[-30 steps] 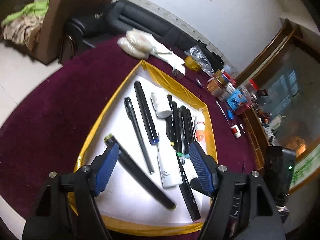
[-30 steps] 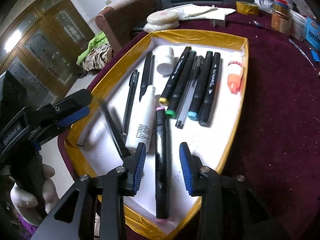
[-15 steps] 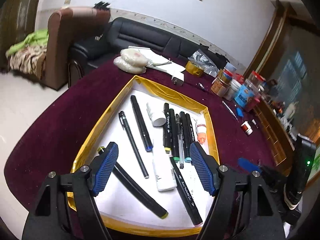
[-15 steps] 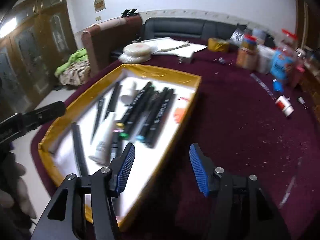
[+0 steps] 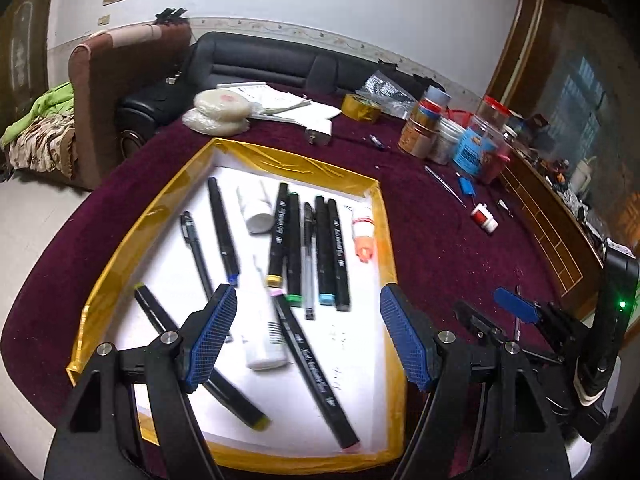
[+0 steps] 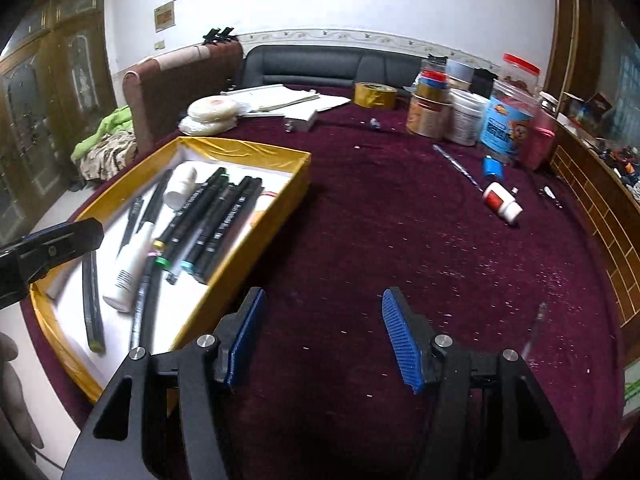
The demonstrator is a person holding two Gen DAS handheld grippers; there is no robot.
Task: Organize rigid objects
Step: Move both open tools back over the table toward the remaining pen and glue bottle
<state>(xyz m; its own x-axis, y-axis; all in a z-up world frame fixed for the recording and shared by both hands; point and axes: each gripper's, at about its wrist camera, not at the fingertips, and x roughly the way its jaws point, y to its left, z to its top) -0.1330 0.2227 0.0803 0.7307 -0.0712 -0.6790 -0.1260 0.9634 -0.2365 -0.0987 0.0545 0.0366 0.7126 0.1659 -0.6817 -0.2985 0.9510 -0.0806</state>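
A shallow tray with a gold taped rim [image 5: 304, 164] holds several black markers [image 5: 324, 248], pens, a white bottle [image 5: 262, 332] and an orange-capped tube [image 5: 364, 236]. It also shows at the left of the right wrist view [image 6: 248, 148]. My left gripper [image 5: 308, 340] is open and empty above the tray's near end. My right gripper [image 6: 324, 340] is open and empty over the bare maroon table [image 6: 400, 240], right of the tray. A red-and-white glue bottle [image 6: 502, 202] and a thin pen [image 6: 456, 164] lie loose on the table.
Jars and tubs [image 6: 464, 112] stand at the back right, with a tape roll [image 6: 374, 94], papers [image 6: 288, 102] and round white packs [image 6: 212, 114] at the back. A sofa and an armchair stand behind the table. A wooden cabinet edge [image 6: 592, 188] runs along the right.
My right gripper has pulled out of the tray to the right, over the bare table, and opened wider. My left gripper has lifted and tilted up, still open.
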